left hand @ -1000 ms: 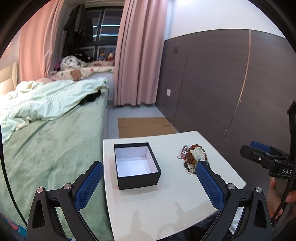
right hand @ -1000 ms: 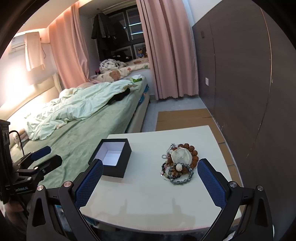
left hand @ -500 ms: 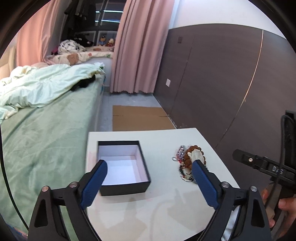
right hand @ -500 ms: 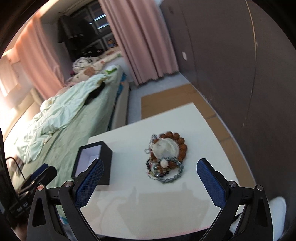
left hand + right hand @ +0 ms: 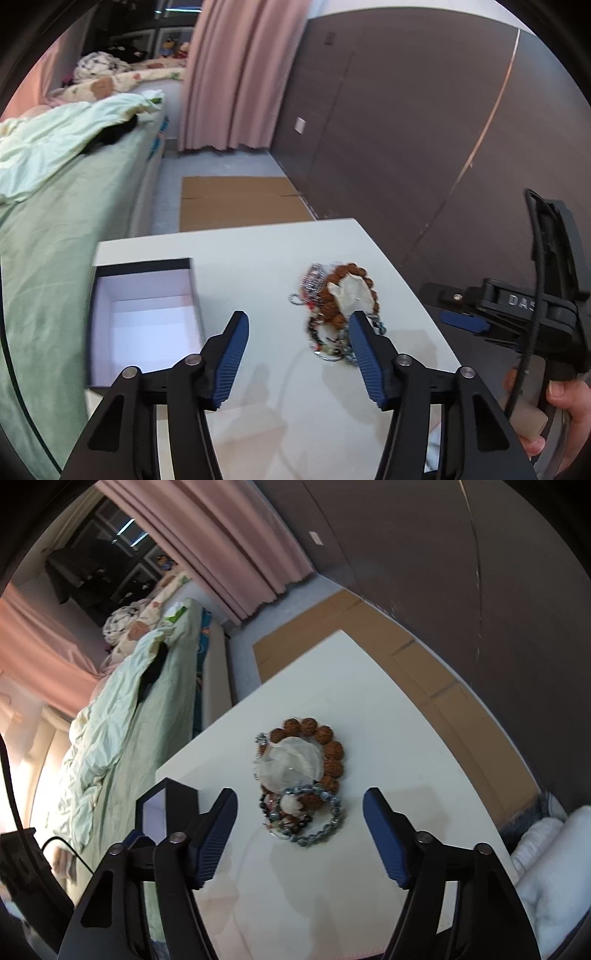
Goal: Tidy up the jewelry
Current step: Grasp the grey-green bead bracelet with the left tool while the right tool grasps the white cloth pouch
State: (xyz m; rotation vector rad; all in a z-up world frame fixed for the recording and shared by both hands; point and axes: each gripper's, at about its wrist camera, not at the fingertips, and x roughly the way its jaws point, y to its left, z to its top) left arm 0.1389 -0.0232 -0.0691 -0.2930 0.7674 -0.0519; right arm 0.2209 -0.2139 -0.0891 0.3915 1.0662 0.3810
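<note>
Nothing is sorted yet: the jewelry pile [image 5: 301, 786] lies heaped on the white table [image 5: 388, 716], well apart from the empty black box [image 5: 144, 321], while the left gripper [image 5: 297, 354] and right gripper [image 5: 299, 834], jaws just narrowing to half-wide, hold nothing.

A white tabletop [image 5: 258, 251] carries two things. Toward its left edge sits an open black box [image 5: 144, 317] with a white lining. Well apart to its right lies a heap of jewelry [image 5: 301, 782]: a brown bead bracelet, darker bead strands and a pale pouch piled together.
</note>
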